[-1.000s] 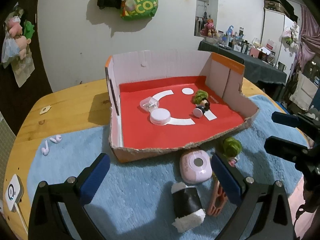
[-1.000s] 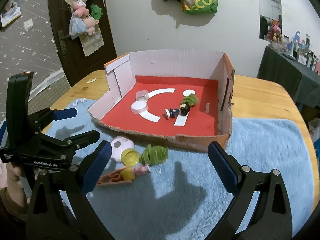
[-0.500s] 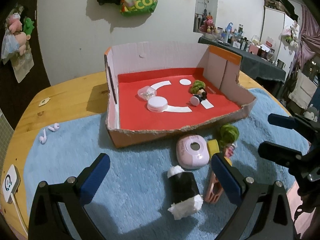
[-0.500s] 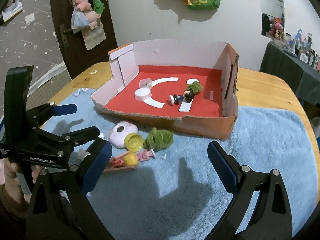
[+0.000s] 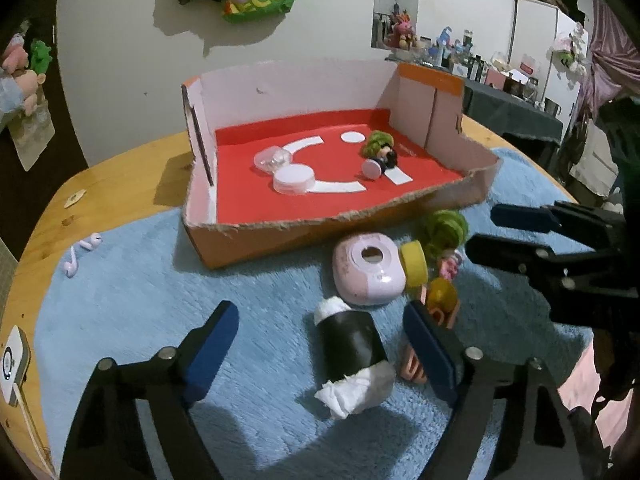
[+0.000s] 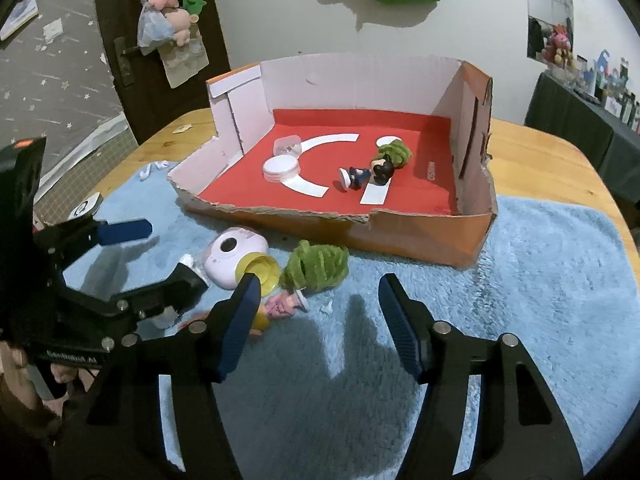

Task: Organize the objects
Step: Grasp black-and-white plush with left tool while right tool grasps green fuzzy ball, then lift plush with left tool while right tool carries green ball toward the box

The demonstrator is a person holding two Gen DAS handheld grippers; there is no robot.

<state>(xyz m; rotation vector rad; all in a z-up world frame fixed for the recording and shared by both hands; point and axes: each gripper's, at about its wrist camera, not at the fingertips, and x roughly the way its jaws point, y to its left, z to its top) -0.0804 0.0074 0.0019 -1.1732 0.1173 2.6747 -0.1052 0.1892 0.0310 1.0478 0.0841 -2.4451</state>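
Black-wrapped roll (image 5: 352, 354) lies between the closing left gripper (image 5: 320, 354) pads, untouched.

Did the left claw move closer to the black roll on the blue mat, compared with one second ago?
Yes. In the left wrist view the black roll now lies between the closing fingers of the left claw, untouched, while the cardboard box sits farther up.

Dim indoor light, hard shadows, fisheye-warped edges.
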